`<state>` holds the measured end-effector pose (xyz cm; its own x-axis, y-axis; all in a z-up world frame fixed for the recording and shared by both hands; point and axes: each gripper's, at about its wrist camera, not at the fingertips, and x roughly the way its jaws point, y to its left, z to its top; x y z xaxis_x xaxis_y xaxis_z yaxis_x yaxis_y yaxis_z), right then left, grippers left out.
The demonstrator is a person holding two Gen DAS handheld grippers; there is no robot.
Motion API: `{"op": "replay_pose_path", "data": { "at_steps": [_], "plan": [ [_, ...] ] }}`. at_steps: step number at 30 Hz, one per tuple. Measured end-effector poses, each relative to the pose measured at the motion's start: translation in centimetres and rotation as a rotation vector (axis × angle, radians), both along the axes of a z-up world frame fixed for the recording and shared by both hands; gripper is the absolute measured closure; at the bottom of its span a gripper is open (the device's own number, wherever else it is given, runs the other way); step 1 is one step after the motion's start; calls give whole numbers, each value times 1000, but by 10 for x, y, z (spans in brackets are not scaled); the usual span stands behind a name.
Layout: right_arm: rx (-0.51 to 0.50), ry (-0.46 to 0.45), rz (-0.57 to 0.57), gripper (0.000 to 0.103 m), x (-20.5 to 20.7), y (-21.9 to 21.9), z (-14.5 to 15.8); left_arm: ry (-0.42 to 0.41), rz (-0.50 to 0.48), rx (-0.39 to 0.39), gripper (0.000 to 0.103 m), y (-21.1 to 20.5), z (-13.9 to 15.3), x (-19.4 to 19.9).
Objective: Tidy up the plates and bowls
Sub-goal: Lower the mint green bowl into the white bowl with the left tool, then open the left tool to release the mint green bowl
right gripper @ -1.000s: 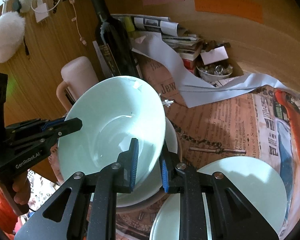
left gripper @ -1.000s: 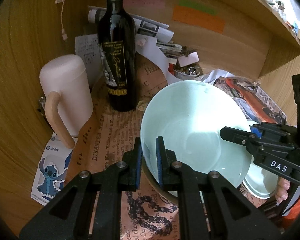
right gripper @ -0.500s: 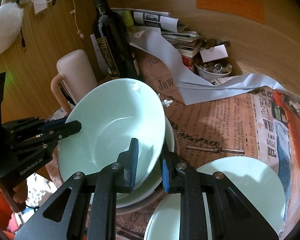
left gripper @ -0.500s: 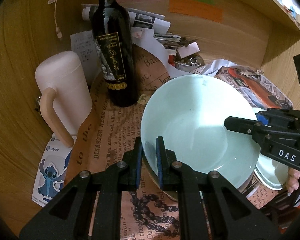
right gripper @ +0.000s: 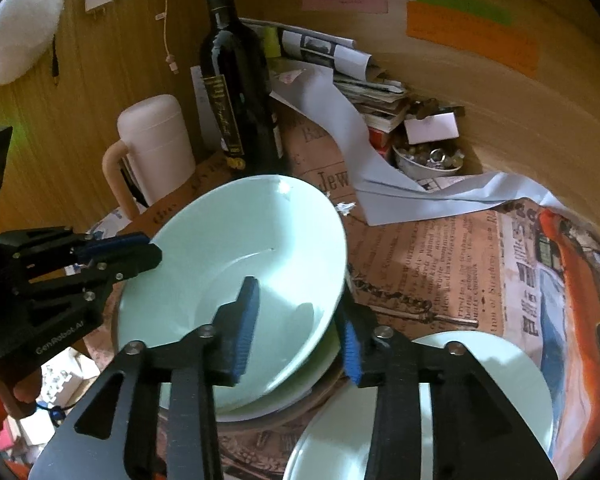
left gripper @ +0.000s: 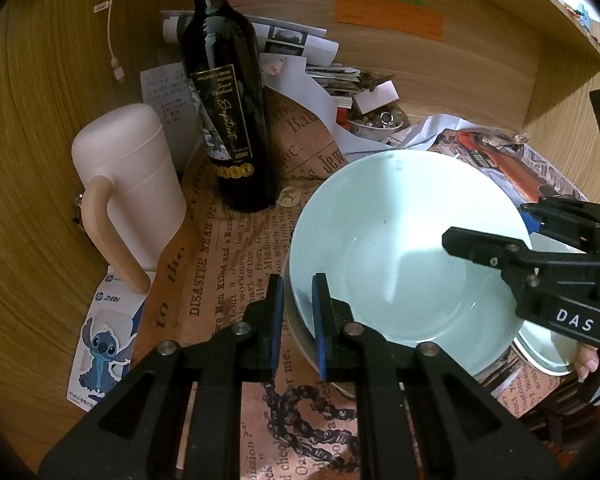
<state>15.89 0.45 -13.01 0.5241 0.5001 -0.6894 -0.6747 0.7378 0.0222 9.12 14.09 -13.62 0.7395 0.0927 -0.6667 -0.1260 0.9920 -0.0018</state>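
Note:
A pale green bowl (left gripper: pixel 404 252) rests nested in a stack of bowls on the newspaper-covered desk; it also shows in the right wrist view (right gripper: pixel 240 264). My left gripper (left gripper: pixel 298 320) is shut on the bowl's near rim. My right gripper (right gripper: pixel 296 336) stands open, its jaws on either side of the bowl's opposite rim, apart from it. A pale green plate (right gripper: pixel 480 384) lies flat to the right of the stack, partly hidden by my right gripper.
A dark wine bottle (left gripper: pixel 228 120) and a pink lidded mug (left gripper: pixel 132 184) stand behind and left of the bowls. Papers, books and a small dish of metal bits (right gripper: pixel 428 160) fill the back. Wooden walls enclose the desk.
The bowl has come down from a tilt to lie level in the stack. My right gripper has opened and let go of its rim. My left gripper stays shut on it.

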Motion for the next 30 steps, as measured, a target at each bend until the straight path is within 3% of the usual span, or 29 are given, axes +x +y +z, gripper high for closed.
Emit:
{"op": "replay_pose_path", "data": {
  "at_steps": [6,8,10,12,14,19,30],
  "plan": [
    [-15,-1,6,66,-2,2,3,-9,9,-21,88,3,7,-5],
    [-11,-11,-3,60,-2,-1,6,-19,15,-47,80,8,13,-7],
    [5,-49,-8,53,-4,-5,12,-35,27,-70,61,12,17,-10],
    [12,-101,-16,39,-9,-9,19,-51,39,-85,55,15,22,-13],
    [10,-133,-22,38,-11,-10,23,-56,40,-85,51,16,24,-15],
    [5,-83,-31,38,-3,-17,17,-47,42,-134,37,22,23,-17],
    [-5,93,-20,38,10,-17,-9,69,-8,-195,36,17,-9,-6]
  ]
}}
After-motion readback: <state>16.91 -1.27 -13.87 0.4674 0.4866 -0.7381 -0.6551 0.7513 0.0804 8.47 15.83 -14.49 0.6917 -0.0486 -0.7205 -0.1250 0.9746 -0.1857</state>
